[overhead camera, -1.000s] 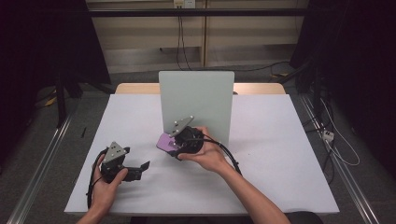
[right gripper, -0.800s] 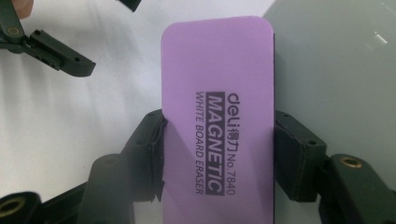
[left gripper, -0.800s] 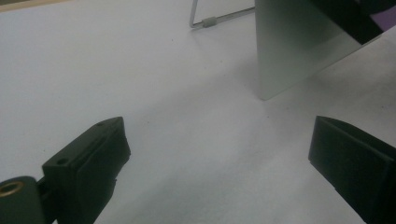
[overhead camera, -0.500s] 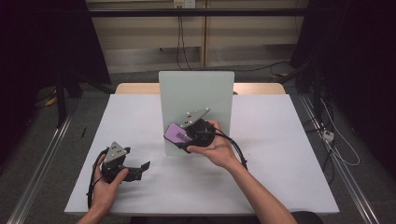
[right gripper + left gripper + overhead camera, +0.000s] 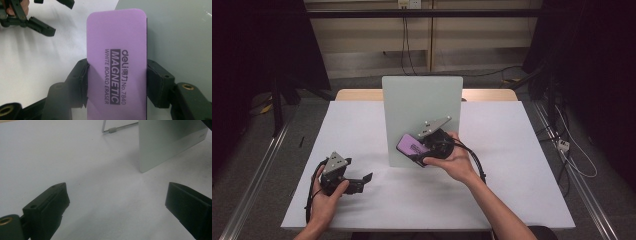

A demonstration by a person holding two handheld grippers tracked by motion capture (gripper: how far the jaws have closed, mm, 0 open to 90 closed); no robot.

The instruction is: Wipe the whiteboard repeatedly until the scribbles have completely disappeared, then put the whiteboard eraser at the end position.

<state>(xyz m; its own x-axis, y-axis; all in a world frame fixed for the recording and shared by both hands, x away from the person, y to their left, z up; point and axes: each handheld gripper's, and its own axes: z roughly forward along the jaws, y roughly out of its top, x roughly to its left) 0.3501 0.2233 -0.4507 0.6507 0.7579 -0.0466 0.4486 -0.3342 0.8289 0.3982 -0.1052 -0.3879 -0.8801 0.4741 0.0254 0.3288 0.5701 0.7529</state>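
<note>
A pale grey-green whiteboard [image 5: 422, 107] stands upright in the middle of the white table [image 5: 522, 150]. My right gripper [image 5: 414, 150] is shut on a purple magnetic whiteboard eraser [image 5: 410, 147] and holds it in front of the board's lower face. In the right gripper view the eraser [image 5: 117, 50] sits lengthwise between both pads, with the board [image 5: 180, 37] behind it. My left gripper [image 5: 366, 180] rests low on the table at the front left, open, with nothing between its jaws. In the left gripper view the board's corner [image 5: 170, 142] stands ahead to the right.
A metal wire stand leg [image 5: 117, 128] props the board from behind. A cable [image 5: 477, 162] trails from the right gripper across the table. The table's edges drop to a grey floor with rails and cables on both sides.
My right gripper has carried the eraser rightward and slightly up, from the board's lower left edge onto its face. The left gripper has stayed put.
</note>
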